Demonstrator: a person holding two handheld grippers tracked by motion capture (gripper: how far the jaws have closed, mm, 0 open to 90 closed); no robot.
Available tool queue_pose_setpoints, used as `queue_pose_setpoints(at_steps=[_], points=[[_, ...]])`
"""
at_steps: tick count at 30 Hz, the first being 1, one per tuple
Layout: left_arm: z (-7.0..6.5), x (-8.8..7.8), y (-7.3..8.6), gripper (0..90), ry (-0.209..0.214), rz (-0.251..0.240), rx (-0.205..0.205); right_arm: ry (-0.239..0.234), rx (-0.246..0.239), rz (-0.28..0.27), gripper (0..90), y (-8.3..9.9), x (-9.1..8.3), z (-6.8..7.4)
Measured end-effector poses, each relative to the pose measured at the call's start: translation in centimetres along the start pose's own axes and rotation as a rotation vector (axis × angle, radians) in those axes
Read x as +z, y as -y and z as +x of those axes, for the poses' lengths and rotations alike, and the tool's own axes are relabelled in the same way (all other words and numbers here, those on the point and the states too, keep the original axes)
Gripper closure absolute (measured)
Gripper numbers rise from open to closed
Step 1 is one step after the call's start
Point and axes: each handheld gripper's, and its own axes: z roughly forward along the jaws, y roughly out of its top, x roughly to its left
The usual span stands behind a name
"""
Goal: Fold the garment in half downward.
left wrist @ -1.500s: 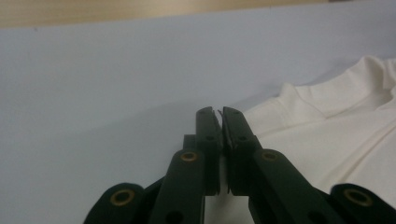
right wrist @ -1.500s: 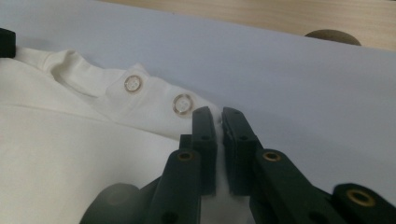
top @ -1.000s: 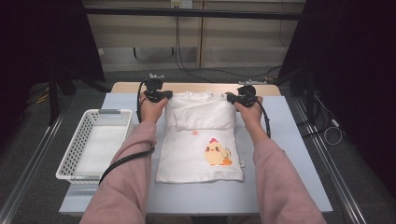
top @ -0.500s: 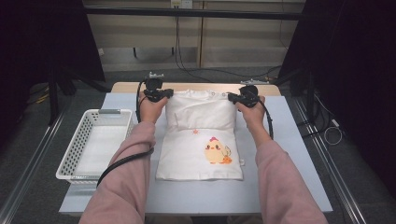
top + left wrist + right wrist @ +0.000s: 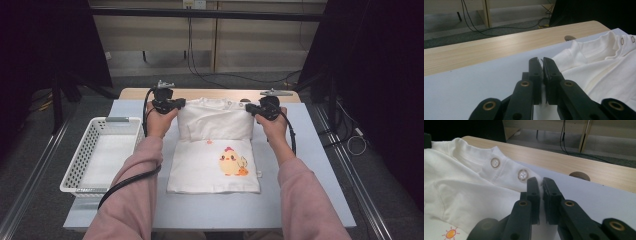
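Observation:
A white child's shirt [image 5: 215, 160] with a yellow chick print [image 5: 231, 162] lies flat on the pale mat, collar at the far end. My left gripper [image 5: 181, 103] is at the shirt's far left shoulder. In the left gripper view its jaws [image 5: 541, 61] are shut on the thin edge of the shirt [image 5: 599, 62]. My right gripper [image 5: 249, 107] is at the far right shoulder. In the right gripper view it [image 5: 541, 181] is shut on the shirt [image 5: 461, 182] just beside two buttons [image 5: 523, 174].
A white mesh basket [image 5: 82, 150] stands at the left of the table. The wooden table edge [image 5: 215, 93] runs behind the mat [image 5: 310, 165]. Cables [image 5: 195, 60] lie on the floor beyond, and dark curtains hang at both sides.
My right gripper has shifted slightly to the right with the shirt's shoulder in it. The left gripper has stayed where it was.

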Motion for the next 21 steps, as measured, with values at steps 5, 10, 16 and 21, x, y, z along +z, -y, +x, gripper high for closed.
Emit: queue_pose_setpoints(at_steps=[5,10,16,21], points=[[-0.1,-0.4,0.1,86.3,0.002,-0.005,0.011,0.002,0.005,-0.007,84.8,0.3,-0.4,0.1],[-0.3,-0.8,0.3,86.3,0.008,-0.01,0.015,-0.005,0.005,-0.009,84.8,0.5,-0.7,0.3],[-0.4,-1.0,0.5,86.3,0.013,-0.012,0.013,-0.003,-0.011,-0.01,84.8,0.6,-1.0,0.5],[-0.5,-1.3,0.6,86.3,0.016,-0.011,0.024,-0.005,-0.004,-0.011,84.8,0.8,-1.2,0.6]])
